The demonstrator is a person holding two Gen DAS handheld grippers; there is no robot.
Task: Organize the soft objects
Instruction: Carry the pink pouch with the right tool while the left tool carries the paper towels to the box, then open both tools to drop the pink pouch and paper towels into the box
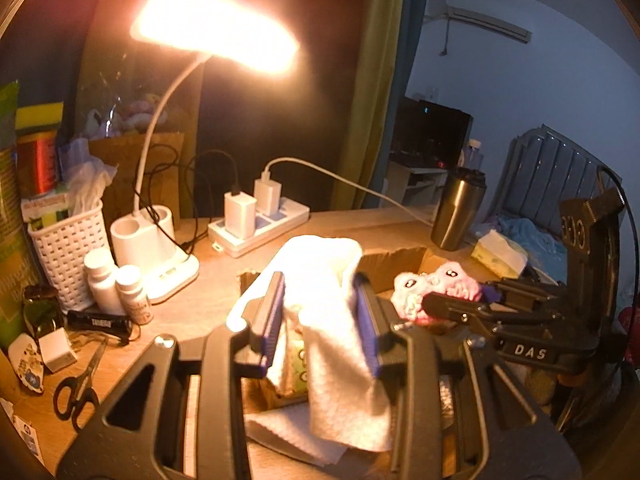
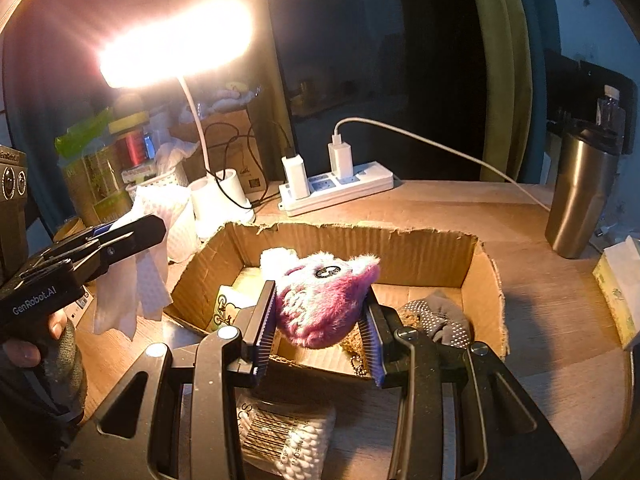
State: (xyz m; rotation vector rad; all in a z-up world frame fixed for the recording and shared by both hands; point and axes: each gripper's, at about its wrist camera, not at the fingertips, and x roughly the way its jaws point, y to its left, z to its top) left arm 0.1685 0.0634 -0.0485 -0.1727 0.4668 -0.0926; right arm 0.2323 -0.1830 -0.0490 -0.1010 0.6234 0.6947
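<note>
My left gripper [image 1: 320, 312] is shut on a white cloth [image 1: 332, 312] that hangs between its fingers, above the left edge of an open cardboard box [image 2: 360, 240]. In the right wrist view the left gripper [image 2: 152, 232] and the cloth [image 2: 136, 292] are at the left, outside the box. My right gripper [image 2: 320, 316] is shut on a pink and white fluffy plush toy [image 2: 320, 300], held over the box. The toy [image 1: 432, 292] and right gripper [image 1: 436, 306] also show in the left wrist view. A grey dotted glove [image 2: 440, 316] and a green-printed packet [image 2: 228, 308] lie inside the box.
A lit desk lamp [image 1: 168, 252], a white power strip [image 1: 260, 224] with chargers, a steel tumbler [image 2: 580, 196], a woven white basket [image 1: 68, 256], two white bottles [image 1: 116, 288], scissors [image 1: 80, 388] and a tissue pack [image 2: 620, 288] stand on the wooden desk. A cotton swab bag [image 2: 288, 440] lies before the box.
</note>
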